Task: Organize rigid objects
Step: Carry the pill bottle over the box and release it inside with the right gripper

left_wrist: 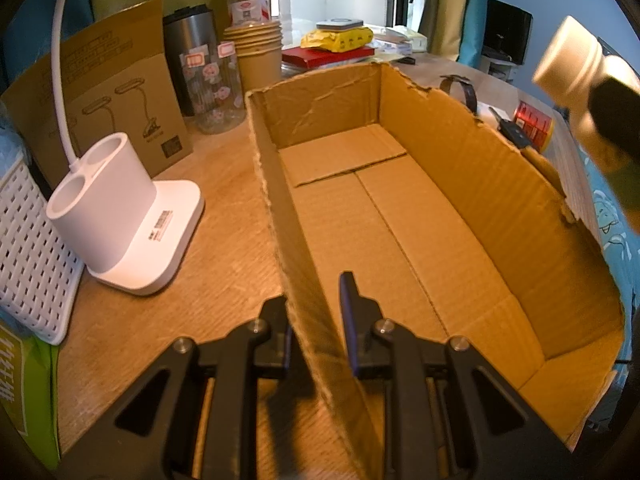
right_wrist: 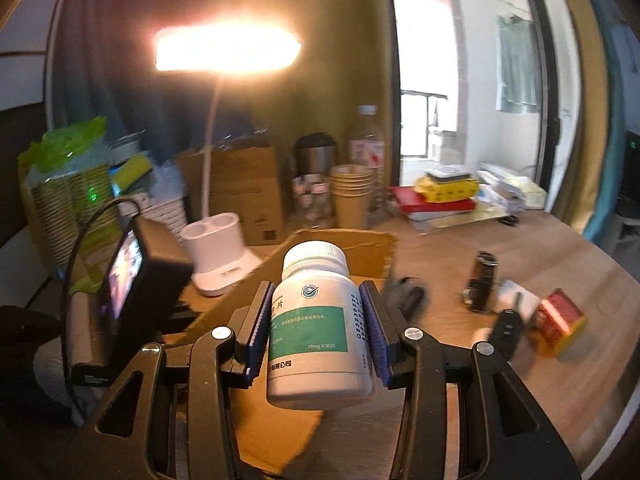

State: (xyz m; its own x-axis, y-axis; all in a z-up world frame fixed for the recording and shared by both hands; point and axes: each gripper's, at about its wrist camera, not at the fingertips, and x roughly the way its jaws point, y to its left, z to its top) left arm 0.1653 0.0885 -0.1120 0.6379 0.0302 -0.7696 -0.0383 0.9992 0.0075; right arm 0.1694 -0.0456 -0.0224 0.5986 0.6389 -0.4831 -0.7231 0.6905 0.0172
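Between the blue pads of the right gripper (right_wrist: 318,330) sits a white pill bottle (right_wrist: 318,328), clamped across its labelled waist above the cardboard box (left_wrist: 420,216). It looks light, stiff and smooth-walled, so a mid-body hold seems soundest. Left gripper (left_wrist: 316,332) pinches the box's near wall, closed on it.

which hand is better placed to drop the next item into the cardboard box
Right. The right gripper already holds the white pill bottle above the table, beside the cardboard box. The left gripper is clamped on the box wall, steadying it.
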